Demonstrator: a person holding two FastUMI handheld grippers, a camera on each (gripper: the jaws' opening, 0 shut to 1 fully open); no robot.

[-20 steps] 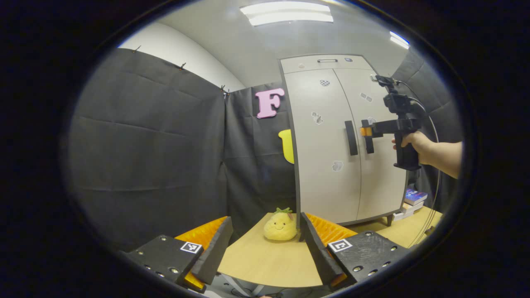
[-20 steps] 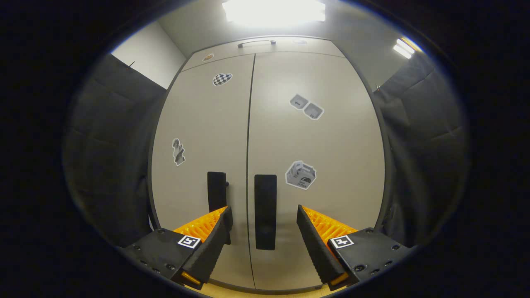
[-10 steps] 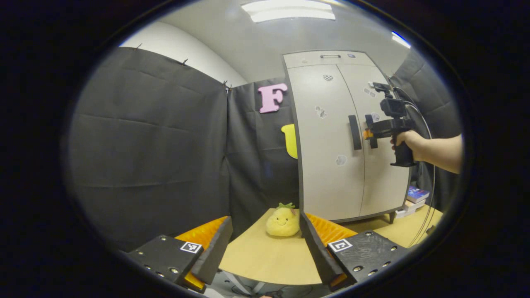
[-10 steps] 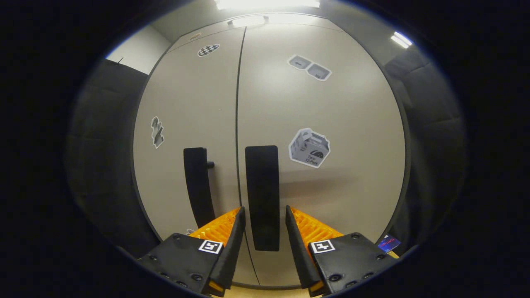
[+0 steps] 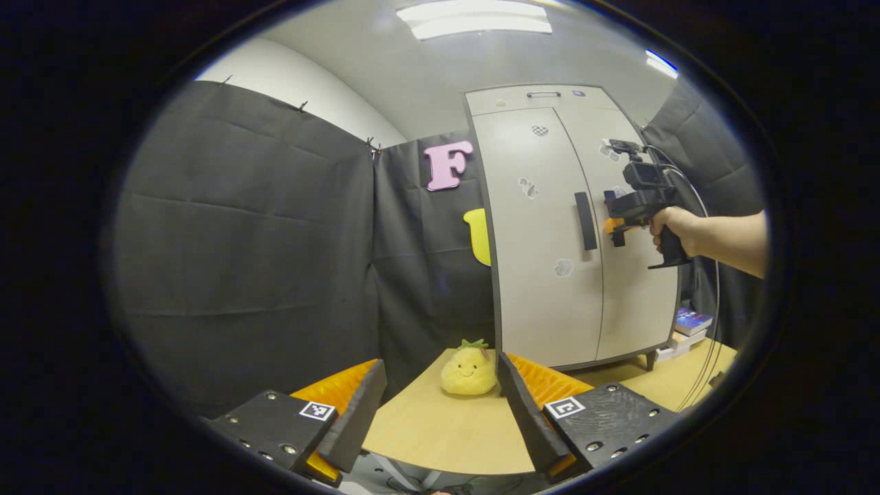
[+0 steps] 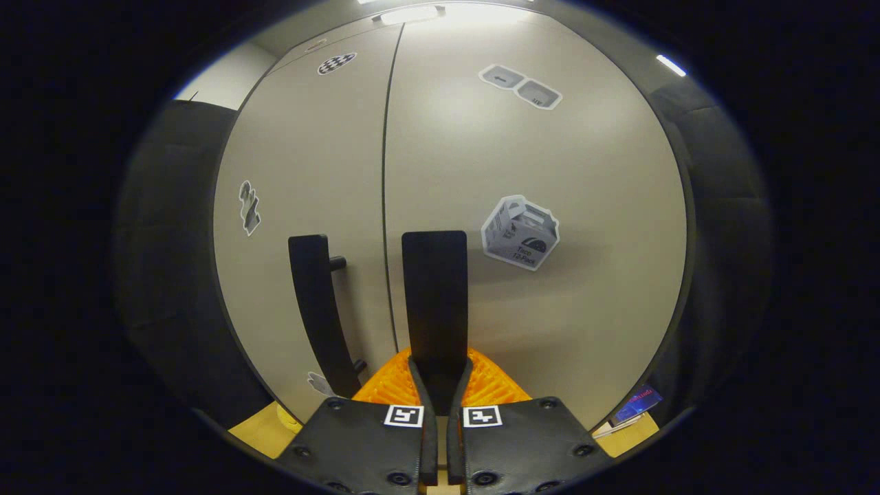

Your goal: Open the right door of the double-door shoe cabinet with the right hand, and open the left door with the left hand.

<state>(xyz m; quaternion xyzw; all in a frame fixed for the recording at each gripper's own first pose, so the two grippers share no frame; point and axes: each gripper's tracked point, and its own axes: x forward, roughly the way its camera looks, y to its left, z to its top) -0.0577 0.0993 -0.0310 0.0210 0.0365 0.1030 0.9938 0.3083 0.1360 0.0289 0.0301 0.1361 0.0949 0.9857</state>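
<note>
Right tool [image 6: 438, 375] is closed on the right door handle [image 6: 434, 302] of the shoe cabinet [image 6: 584, 206], both fingers pressing the lower part of that black vertical bar from either side, with barely a gap left between them. Just across the seam between the doors stands the left door handle [image 6: 315, 302], a matching black bar on the left door [image 6: 309, 172], untouched. Both doors lie flush and closed, the right door [image 6: 550, 323] carrying a sticker of a small carton [image 6: 520, 232] just beside the gripped handle and two more stickers near its top, the left door carrying a checkered sticker high up and another at its outer edge. From the left gripper view, the left tool [image 5: 440, 405] hangs wide open and holds nothing, well apart from the cabinet, over the near edge of the wooden desk [image 5: 440, 433]. A yellow pineapple plush toy [image 5: 469, 368] sits on the desk at the foot of the cabinet's left side, between the two spread fingers as that view frames it. Farther off there, a hand [image 5: 677, 230] holds the right tool against the cabinet front at handle height, a cable trailing down from it. A few books [image 5: 687, 323] are stacked on the desk by the cabinet's right foot.
</note>
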